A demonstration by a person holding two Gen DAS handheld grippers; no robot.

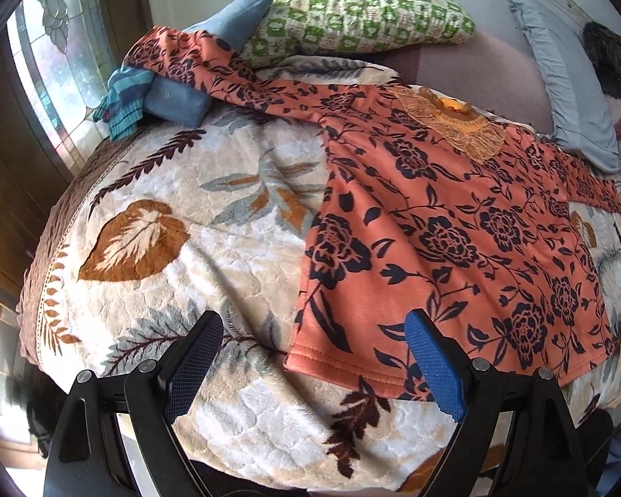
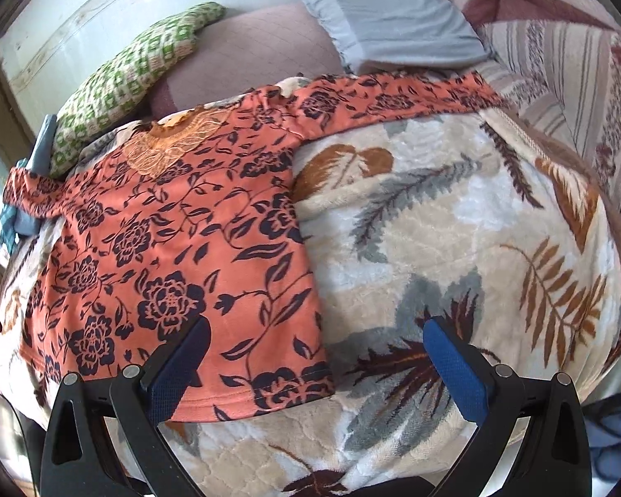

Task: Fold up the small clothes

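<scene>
Left wrist view. Left claw (image 1: 314, 333) at 6 o'clock, jaws wide, holding nothing. It sits over the near edge of the blanket (image 1: 153, 223), which covers the bed. The shirt (image 1: 447, 232), orange with dark flowers, lies flat on the blanket from centre out to 3 o'clock. Its hem faces the claw; the blue finger (image 1: 432, 366) overlaps the hem's left corner in the picture, contact not clear. Collar with lace patch (image 1: 455, 122) at 1 o'clock. One sleeve runs toward 11 o'clock and drapes over a blue cushion (image 1: 186, 99). A striped teal cloth (image 1: 124, 99) lies just beside that cushion at 10 o'clock. Green checked pillow (image 1: 352, 16) at 12 o'clock; grey pillow (image 1: 567, 83) at 2 o'clock. Window (image 1: 49, 62) at 10 o'clock.

Right wrist view. Right claw (image 2: 316, 341) at 6 o'clock, jaws wide, empty. Shirt (image 2: 178, 248) fills the area from 9 o'clock to centre, its right hem corner between the two fingers. The dark finger (image 2: 182, 366) overlaps the hem in the picture; the blue finger (image 2: 453, 366) sits over bare blanket (image 2: 455, 215). Other sleeve stretches toward 1 o'clock along the blanket's far edge. Green pillow (image 2: 124, 78) at 10 o'clock, grey pillow (image 2: 376, 12) at 12 o'clock, striped bedding (image 2: 579, 83) at 2 o'clock.
</scene>
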